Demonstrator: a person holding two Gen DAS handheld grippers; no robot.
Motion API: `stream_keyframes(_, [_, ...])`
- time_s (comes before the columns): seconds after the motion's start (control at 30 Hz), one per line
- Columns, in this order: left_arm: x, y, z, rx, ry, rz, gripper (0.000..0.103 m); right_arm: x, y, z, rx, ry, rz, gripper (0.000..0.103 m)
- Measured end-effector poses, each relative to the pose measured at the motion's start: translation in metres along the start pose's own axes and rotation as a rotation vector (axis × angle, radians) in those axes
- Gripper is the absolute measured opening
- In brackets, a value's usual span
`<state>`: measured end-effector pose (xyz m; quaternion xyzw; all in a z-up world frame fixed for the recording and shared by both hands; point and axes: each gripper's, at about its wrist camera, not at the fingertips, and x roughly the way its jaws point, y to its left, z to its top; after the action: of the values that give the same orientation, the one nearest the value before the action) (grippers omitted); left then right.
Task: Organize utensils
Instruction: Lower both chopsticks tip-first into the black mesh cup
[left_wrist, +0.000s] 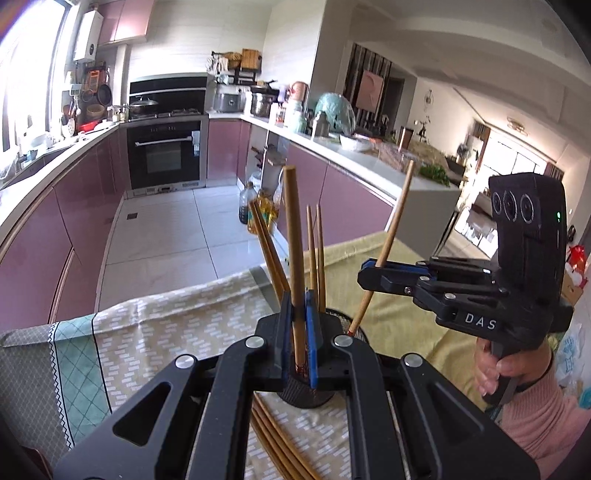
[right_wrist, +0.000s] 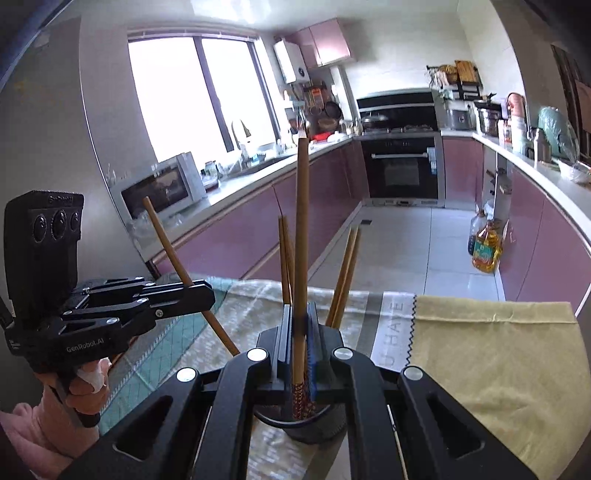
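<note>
A black mesh holder (left_wrist: 308, 395) stands on the cloth-covered table with several wooden chopsticks (left_wrist: 317, 254) upright in it. My left gripper (left_wrist: 298, 343) is shut on one chopstick (left_wrist: 293, 236), its patterned tip just above the holder. My right gripper (left_wrist: 371, 275) is shut on another chopstick (left_wrist: 395, 221), tilted, its red tip at the holder's rim. In the right wrist view my right gripper (right_wrist: 300, 350) grips its chopstick (right_wrist: 302, 229) over the holder (right_wrist: 306, 428), and my left gripper (right_wrist: 201, 291) holds the tilted chopstick (right_wrist: 173, 254) at the left.
Several loose chopsticks (left_wrist: 280, 443) lie on the cloth under my left gripper. The table carries a patterned cloth (left_wrist: 166, 325) and a yellow cloth (right_wrist: 498, 362). Beyond it are kitchen floor, pink cabinets, an oven (left_wrist: 166, 155) and oil bottles (right_wrist: 485, 247).
</note>
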<state>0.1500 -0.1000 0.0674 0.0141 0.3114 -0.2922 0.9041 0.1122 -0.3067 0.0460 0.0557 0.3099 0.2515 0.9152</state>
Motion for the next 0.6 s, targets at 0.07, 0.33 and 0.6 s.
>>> stream_keyframes(0.07, [0.005, 0.002, -0.004, 0.003, 0.025, -0.008, 0.007, 0.008, -0.002, -0.003, 0.004, 0.042, 0.003, 0.006])
stream_keyframes(0.33, [0.032, 0.016, -0.009, -0.025, 0.090, -0.014, 0.008, 0.030, -0.016, -0.009, 0.049, 0.106, -0.003, 0.006])
stream_keyframes(0.6, [0.052, 0.024, -0.003, -0.060, 0.102, -0.003, 0.008, 0.034, -0.024, -0.009, 0.081, 0.092, -0.023, 0.009])
